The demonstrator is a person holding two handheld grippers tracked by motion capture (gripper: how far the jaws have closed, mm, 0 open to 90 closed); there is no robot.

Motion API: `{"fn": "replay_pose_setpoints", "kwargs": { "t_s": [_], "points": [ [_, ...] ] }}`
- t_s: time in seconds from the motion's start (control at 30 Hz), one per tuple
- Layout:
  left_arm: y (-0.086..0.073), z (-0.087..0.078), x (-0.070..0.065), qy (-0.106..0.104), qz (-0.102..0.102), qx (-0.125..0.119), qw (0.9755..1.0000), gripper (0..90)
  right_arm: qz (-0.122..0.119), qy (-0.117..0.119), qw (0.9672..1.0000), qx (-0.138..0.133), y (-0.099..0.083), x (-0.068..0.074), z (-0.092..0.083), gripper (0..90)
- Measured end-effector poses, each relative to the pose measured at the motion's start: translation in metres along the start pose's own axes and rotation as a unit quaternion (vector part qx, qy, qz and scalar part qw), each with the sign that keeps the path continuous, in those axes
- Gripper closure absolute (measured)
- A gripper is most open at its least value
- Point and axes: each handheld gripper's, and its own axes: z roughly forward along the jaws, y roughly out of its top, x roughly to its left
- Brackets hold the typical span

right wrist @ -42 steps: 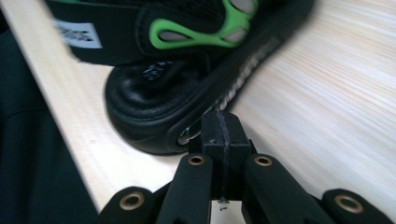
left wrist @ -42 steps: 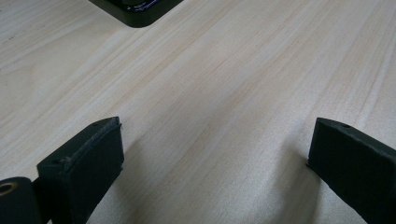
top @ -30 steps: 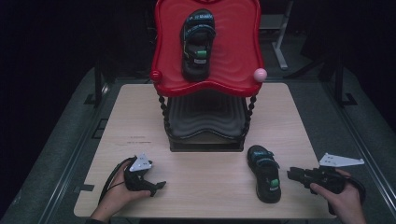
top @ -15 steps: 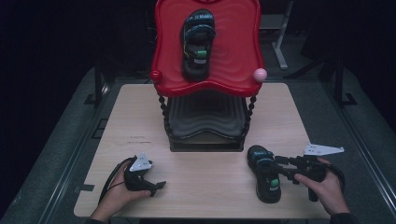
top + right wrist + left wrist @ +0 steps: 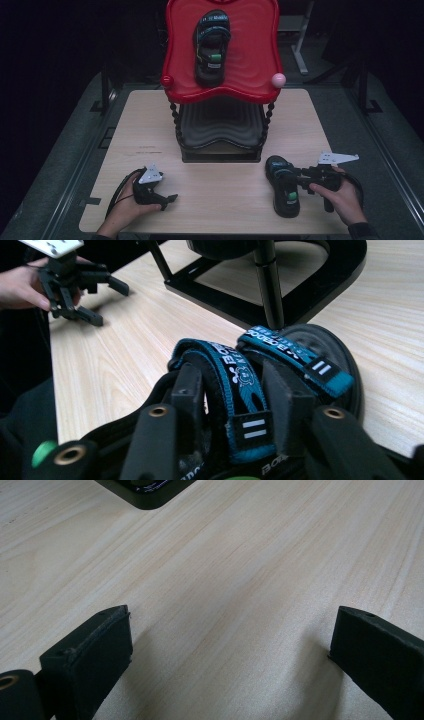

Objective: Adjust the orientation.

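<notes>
While the black sandal [image 5: 282, 186] lay flat on the wooden table [image 5: 220, 195] near its front right edge, just in front of the rack's black base [image 5: 220, 156], the right gripper [image 5: 231, 390] had just been closing its jaws on the middle teal strap [image 5: 235, 385], pads against both sides. A second sandal [image 5: 211, 47] sat on the red tray [image 5: 175, 60] above. Well apart, the left gripper [image 5: 230, 645] rested on bare wood, jaws wide and holding nothing.
</notes>
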Motion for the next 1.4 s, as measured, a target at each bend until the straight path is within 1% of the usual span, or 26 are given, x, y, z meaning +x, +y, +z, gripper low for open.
{"fn": "replay_pose_setpoints", "kwargs": {
  "t_s": [0.03, 0.23, 0.4, 0.5, 0.73, 0.97, 1.0, 1.03, 1.07, 1.13, 1.27, 1.3, 1.33, 1.4],
  "points": [
    [0.000, 0.000, 0.000, 0.000, 0.000, 0.000, 1.0000, 2.2, 0.007, 0.008, 0.9999, -0.004, 0.000, 0.000, -0.001, 66.2],
    [0.000, 0.000, 0.000, 0.000, 0.000, 0.000, 1.0000, 2.2, 0.012, 0.014, 0.9998, -0.010, 0.000, 0.002, -0.006, 66.8],
    [0.000, 0.000, 0.000, 0.000, 0.000, 0.000, 1.0000, 2.2, 0.009, 0.010, 0.9997, -0.022, 0.008, 0.008, -0.014, 67.0],
    [0.000, 0.000, 0.000, 0.000, 0.000, 0.000, 1.0000, 2.2, 0.007, 0.004, 0.9993, -0.038, 0.016, 0.012, -0.022, 67.1],
    [0.000, 0.000, 0.000, 0.000, 0.000, 0.001, 1.0000, 2.2, -0.001, 0.000, 0.9985, -0.054, 0.028, 0.016, -0.031, 67.1],
    [0.000, 0.000, 0.000, 0.000, 0.000, 0.001, 1.0000, 2.2, -0.009, -0.003, 0.9970, -0.077, 0.047, 0.020, -0.042, 67.2],
    [0.000, 0.000, 0.000, 0.000, 0.000, 0.001, 1.0000, 2.2, -0.009, -0.004, 0.9966, -0.082, 0.050, 0.021, -0.045, 67.2],
    [0.000, 0.000, 0.000, 0.000, 0.000, 0.001, 1.0000, 2.3, -0.012, -0.006, 0.9956, -0.093, 0.057, 0.021, -0.050, 67.2],
    [0.000, 0.000, 0.000, 0.000, 0.000, 0.001, 1.0000, 2.2, -0.012, -0.006, 0.9956, -0.093, 0.057, 0.021, -0.050, 67.2],
    [0.000, 0.000, 0.000, 0.000, 0.000, 0.001, 1.0000, 2.2, -0.016, -0.006, 0.9948, -0.100, 0.063, 0.022, -0.054, 67.2],
    [0.000, 0.000, 0.000, 0.000, 0.000, 0.001, 1.0000, 2.3, -0.026, -0.009, 0.9938, -0.108, 0.079, 0.024, -0.062, 67.2],
    [0.000, 0.000, 0.000, 0.000, 0.000, 0.001, 1.0000, 2.3, -0.033, -0.010, 0.9933, -0.110, 0.088, 0.025, -0.066, 67.2],
    [0.000, -0.001, 0.000, 0.001, -0.001, 0.000, 1.0000, 2.3, -0.033, -0.010, 0.9933, -0.110, 0.088, 0.025, -0.066, 67.2],
    [-0.001, -0.001, -0.001, 0.001, -0.001, 0.001, 1.0000, 2.3, -0.038, -0.010, 0.9925, -0.115, 0.097, 0.027, -0.070, 67.2]
  ]
}}
